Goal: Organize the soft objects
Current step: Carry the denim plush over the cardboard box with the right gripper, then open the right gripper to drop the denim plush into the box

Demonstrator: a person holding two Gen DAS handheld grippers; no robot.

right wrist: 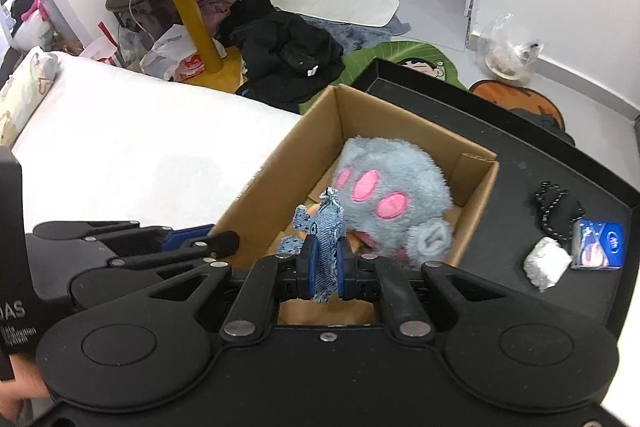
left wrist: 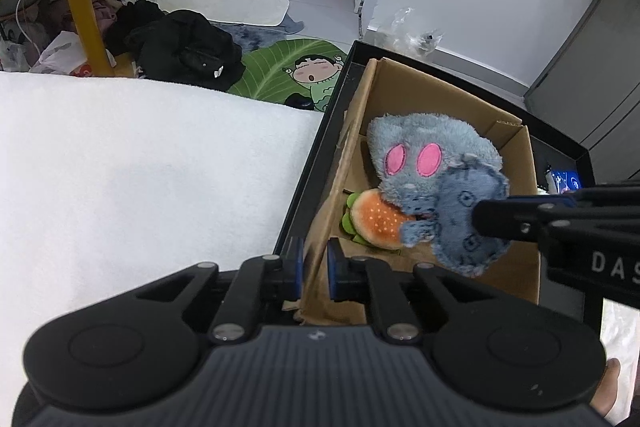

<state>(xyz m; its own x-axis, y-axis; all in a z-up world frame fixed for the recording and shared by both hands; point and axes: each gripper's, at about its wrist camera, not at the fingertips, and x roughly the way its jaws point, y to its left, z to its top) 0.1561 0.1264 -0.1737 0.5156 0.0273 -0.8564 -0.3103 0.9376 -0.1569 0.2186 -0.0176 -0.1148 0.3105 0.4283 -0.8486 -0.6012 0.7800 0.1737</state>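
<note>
My left gripper point(left wrist: 314, 267) has its fingers clamped on the brown cardboard box point(left wrist: 516, 143) wall; my right gripper point(right wrist: 325, 269) pinches the blue denim plush toy point(right wrist: 326, 227) above the box, beside the grey furry paw plush point(right wrist: 392, 183).

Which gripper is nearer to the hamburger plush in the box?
Left. The left gripper is clamped on the cardboard box wall right beside the hamburger plush. The right gripper holds a blue denim toy above the box, farther off.
</note>
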